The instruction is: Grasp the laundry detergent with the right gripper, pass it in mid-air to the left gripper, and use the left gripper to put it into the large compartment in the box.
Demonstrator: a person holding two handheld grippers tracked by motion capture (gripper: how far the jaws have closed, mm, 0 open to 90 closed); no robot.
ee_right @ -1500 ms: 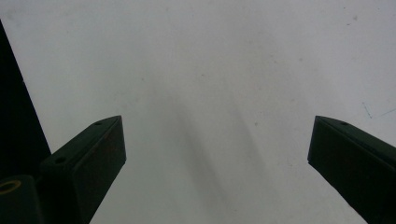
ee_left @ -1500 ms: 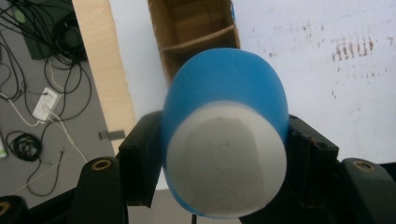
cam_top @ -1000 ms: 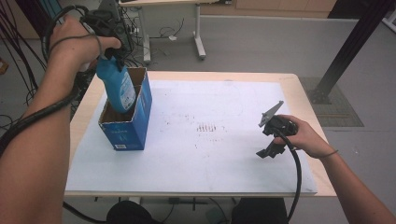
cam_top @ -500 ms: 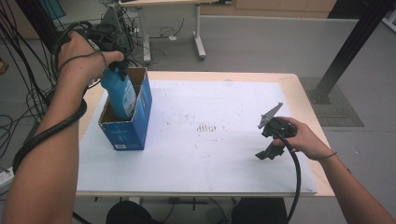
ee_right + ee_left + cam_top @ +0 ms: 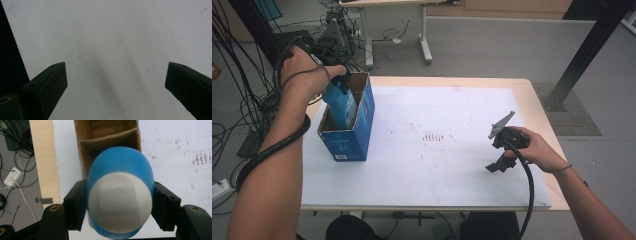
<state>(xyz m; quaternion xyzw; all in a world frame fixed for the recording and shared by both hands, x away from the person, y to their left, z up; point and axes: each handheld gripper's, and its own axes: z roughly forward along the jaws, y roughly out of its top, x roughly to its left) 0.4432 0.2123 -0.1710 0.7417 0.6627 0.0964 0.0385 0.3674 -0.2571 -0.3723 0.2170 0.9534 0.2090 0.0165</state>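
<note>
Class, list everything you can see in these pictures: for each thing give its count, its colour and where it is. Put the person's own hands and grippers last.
bottle: one, blue with a white end, partly down in the box.
box: one, blue outside and brown cardboard inside with a divider, on the table's left side.
sheet: one, white with faint dark marks, covering the tabletop.
table: one, light wood.
cables: many, black, on the floor at left.
left gripper: one, black, shut on the bottle over the box.
right gripper: one, black, open, at the table's right side.

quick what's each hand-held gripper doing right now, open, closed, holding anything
Left hand-held gripper: closed on the blue bottle, over the cardboard box.
Right hand-held gripper: open, holding nothing, over the white table cover.
</note>
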